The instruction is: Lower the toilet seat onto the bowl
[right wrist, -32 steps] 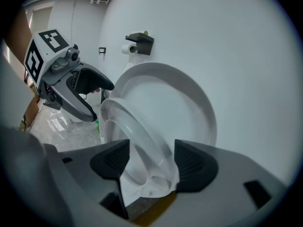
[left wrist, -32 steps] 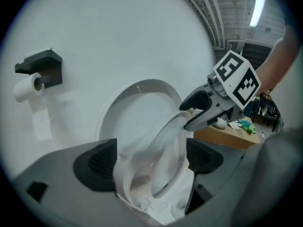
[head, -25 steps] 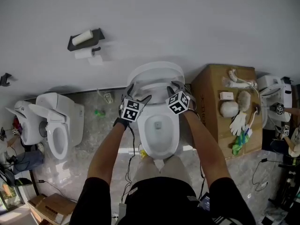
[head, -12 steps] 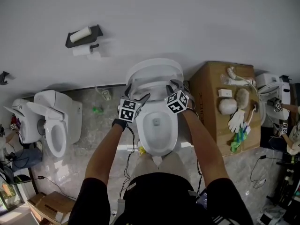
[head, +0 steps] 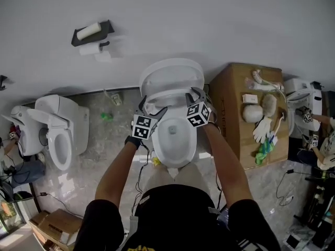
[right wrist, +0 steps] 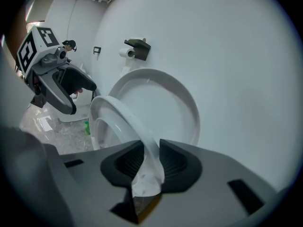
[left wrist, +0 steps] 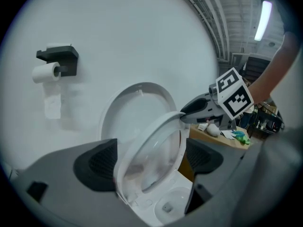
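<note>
A white toilet stands in the middle of the head view, its lid (head: 171,75) upright against the wall. The seat ring (head: 167,101) is tilted forward, part way between lid and bowl (head: 175,140). My right gripper (head: 192,96) is shut on the seat's right rim; in the right gripper view the rim (right wrist: 142,141) runs between the pressed pads of that gripper (right wrist: 147,162). My left gripper (head: 154,110) is open around the left side; the seat (left wrist: 151,145) passes between the wide jaws of the left gripper (left wrist: 149,160), close to the left pad (left wrist: 97,161).
A second toilet (head: 57,135) stands to the left, and a toilet-roll holder (head: 91,35) hangs on the wall. Right of the bowl, a cardboard box (head: 230,114) carries gloves and brushes. A green item (head: 107,116) and cables lie on the tiled floor.
The seat has tipped a little further away from the lid. My left gripper has shifted slightly along the left side; the right gripper stays on the rim.
</note>
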The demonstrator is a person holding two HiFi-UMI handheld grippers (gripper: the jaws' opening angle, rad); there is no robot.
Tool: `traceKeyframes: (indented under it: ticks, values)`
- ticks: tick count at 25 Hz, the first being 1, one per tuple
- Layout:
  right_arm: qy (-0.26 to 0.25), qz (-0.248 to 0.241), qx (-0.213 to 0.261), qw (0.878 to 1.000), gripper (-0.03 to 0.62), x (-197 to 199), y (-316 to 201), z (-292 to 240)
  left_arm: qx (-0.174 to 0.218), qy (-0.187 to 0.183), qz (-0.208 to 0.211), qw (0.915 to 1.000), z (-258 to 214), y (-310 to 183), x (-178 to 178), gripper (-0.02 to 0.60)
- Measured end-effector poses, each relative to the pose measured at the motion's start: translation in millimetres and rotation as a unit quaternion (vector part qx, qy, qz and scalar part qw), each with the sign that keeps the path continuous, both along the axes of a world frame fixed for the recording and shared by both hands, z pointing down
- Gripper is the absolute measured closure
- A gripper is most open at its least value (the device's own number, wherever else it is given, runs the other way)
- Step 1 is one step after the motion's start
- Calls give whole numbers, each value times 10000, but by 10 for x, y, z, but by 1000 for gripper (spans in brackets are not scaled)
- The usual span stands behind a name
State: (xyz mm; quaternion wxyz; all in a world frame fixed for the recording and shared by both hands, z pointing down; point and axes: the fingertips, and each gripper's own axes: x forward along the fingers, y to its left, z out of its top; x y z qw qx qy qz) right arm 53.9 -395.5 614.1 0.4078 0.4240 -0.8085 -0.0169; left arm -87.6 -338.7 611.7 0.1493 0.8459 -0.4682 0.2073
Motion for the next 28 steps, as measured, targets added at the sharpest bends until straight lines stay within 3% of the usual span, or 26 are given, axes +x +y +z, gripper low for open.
traceKeyframes:
  ticks: [11,18,28]
  values:
    - [38,-88,17,10000,494,49,342,-5,59,341,-206,9992,-104,206,-61,135]
    - [29,-35,14,10000,490,74,545,-1,125,398,-496,9979,-103,377,-163,319]
    - [344,-365,-262,9984,482,143,961,66,86,603,-702,9957,-88,489,-149,392]
